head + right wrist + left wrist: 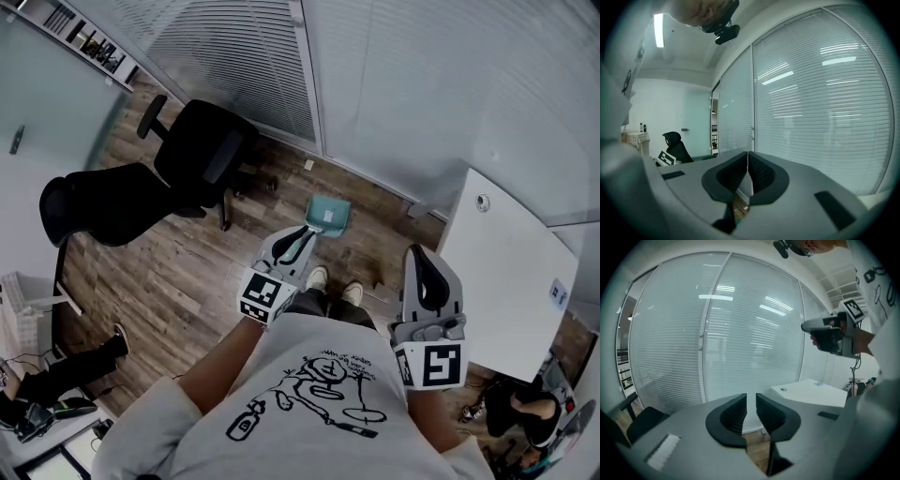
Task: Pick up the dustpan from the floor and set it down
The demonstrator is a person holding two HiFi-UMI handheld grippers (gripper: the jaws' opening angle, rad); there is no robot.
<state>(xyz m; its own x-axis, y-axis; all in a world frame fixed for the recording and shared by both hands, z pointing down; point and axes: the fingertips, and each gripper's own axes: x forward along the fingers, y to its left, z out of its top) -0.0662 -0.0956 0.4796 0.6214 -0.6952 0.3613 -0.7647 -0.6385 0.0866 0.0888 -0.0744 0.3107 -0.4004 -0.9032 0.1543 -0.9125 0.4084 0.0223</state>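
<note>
The wood-plank floor (187, 281), with a smooth white counter (506, 272) at the right, carries a flat teal plastic dustpan (328, 214) just ahead of the person's shoes, its length apparently running toward the glass wall. The left hand-held gripper (298, 239), ribbed jaws a narrow slit apart and empty, is above the pan's near end. The right hand-held gripper (422, 264), closed and empty, is farther off.

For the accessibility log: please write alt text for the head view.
Seen from above, a person on a wood floor points the tongs of the left gripper toward a teal dustpan lying ahead of their shoes; the right gripper is held alongside. Black office chairs stand at left, a white table at right.
</note>
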